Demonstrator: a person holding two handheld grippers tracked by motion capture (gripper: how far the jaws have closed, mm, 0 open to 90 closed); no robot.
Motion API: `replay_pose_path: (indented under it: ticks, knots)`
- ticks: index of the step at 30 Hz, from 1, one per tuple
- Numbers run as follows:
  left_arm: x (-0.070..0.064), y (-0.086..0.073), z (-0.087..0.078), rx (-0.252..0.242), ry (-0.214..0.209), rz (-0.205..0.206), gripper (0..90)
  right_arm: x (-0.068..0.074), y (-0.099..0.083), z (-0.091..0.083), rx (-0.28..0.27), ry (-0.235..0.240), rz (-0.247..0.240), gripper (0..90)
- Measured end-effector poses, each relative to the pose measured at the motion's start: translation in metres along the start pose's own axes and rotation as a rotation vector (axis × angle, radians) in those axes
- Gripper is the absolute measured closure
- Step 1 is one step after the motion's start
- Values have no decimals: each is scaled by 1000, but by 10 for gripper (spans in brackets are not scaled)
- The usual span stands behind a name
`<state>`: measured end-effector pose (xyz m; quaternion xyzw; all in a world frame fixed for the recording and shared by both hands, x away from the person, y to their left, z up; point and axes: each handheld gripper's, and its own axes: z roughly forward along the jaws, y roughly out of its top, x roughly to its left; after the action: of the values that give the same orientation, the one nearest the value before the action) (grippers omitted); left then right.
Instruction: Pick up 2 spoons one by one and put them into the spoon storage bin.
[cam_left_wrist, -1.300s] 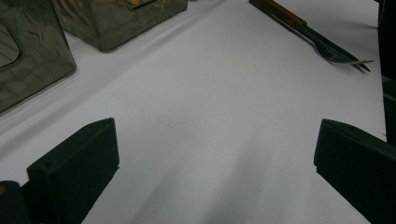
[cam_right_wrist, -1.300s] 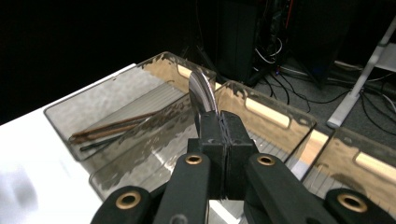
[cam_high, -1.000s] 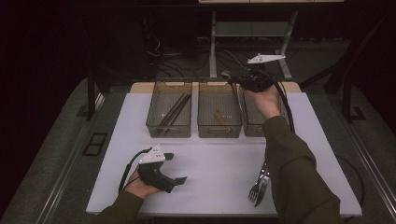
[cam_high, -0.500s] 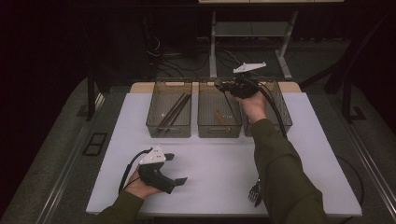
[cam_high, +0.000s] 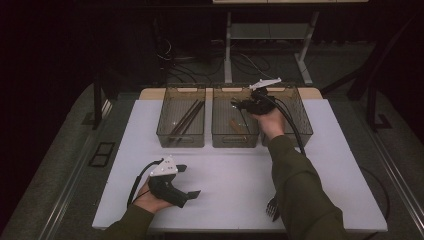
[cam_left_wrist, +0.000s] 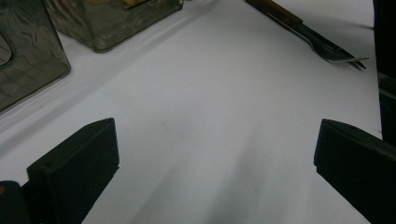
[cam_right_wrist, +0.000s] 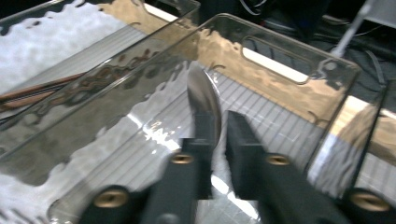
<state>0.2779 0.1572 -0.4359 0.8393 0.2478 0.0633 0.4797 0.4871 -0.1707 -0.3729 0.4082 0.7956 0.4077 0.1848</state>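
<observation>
In the high view, the right tongs (cam_high: 240, 105) hang over the middle bin (cam_high: 235, 137) of three clear bins set in a row along the far edge of the white tabletop (cam_high: 230, 175). The hand behind them is raised above the wall between the middle bin and the right bin (cam_high: 300, 120). The left bin (cam_high: 182, 135) holds long dark sticks (cam_high: 186, 119), and a brown-handled piece (cam_high: 238, 125) lies on the middle bin's floor. The left tongs (cam_high: 192, 192) rest low near the tabletop's near-left corner, pointing toward its right edge. A fork (cam_high: 272, 206) lies by the near edge, partly covered by the right sleeve.

In the left gripper view, the left tongs (cam_left_wrist: 212, 158) stand wide apart with bare tabletop between them. The fork (cam_left_wrist: 327, 46) lies well ahead at the upper right, its tines pointing right, and two bin corners show at the upper left.

In the right gripper view, the right tongs (cam_right_wrist: 217, 135) are clamped on a spoon (cam_right_wrist: 203, 95), gripping it just below the bowl, which sticks out ahead of the jaws. The spoon hangs above the ribbed floor of the middle bin (cam_right_wrist: 280, 79), inside its walls and clear of the floor
</observation>
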Motion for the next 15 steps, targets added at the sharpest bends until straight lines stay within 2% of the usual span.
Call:
replay_pose_path:
  ticks: [7,11,12,15]
  knots:
    - [0,0,0,0,-1,-6,0,0,3,-9,-26,10,8,635]
    - [0,0,0,-2,3,-7,0,-1,1,-17,-50,21,29,558]
    - [0,0,0,-4,3,-15,0,-1,1,-20,-48,40,39,541]
    - [0,-1,0,0,3,-15,0,-2,-2,-28,-62,47,53,519]
